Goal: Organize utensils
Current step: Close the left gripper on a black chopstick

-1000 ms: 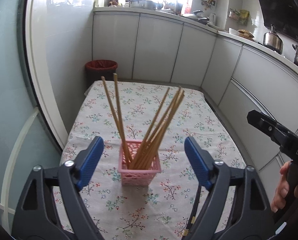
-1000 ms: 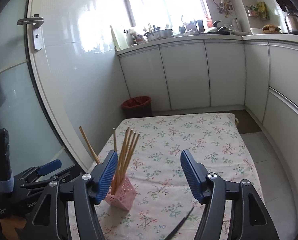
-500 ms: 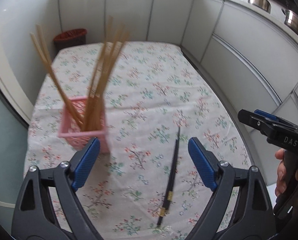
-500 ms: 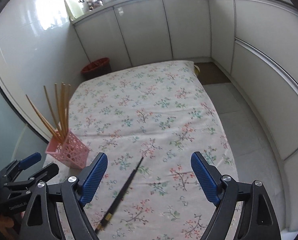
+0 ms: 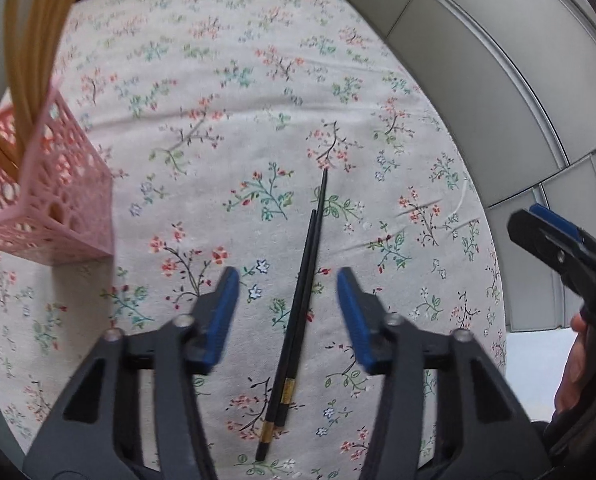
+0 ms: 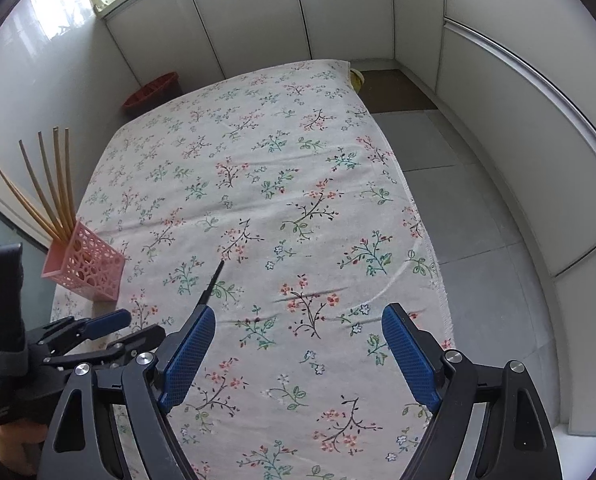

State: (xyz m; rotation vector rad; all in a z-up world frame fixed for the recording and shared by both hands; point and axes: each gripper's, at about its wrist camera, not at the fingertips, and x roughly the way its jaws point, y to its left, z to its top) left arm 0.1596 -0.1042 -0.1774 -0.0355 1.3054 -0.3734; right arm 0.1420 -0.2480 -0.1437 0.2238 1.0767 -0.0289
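Two black chopsticks (image 5: 302, 300) with gold bands lie side by side on the flowered tablecloth (image 5: 218, 80). My left gripper (image 5: 287, 276) points down over them. Its jaws are closing with the pair between them, and the blue pads stand apart from the sticks. At the left a pink lattice basket (image 5: 58, 200) holds several wooden chopsticks (image 5: 30, 60). My right gripper (image 6: 298, 312) hangs open over bare cloth with nothing between its fingers. In the right wrist view, the black chopsticks' tip (image 6: 214, 280) shows past the left finger, with the basket (image 6: 90, 268) and the left gripper (image 6: 114, 328) further left.
White cabinet fronts (image 6: 498, 140) curve around the table's far and right sides. Grey floor tiles (image 6: 458, 208) run along the cloth's right edge. A red waste bin (image 6: 150, 94) stands beyond the far left corner. A hand (image 5: 582, 364) holds the right gripper's handle.
Both grippers have tipped down and sunk toward the table. The black chopsticks now sit between the left jaws, which have narrowed. The basket has slid to the left edge of the left wrist view.
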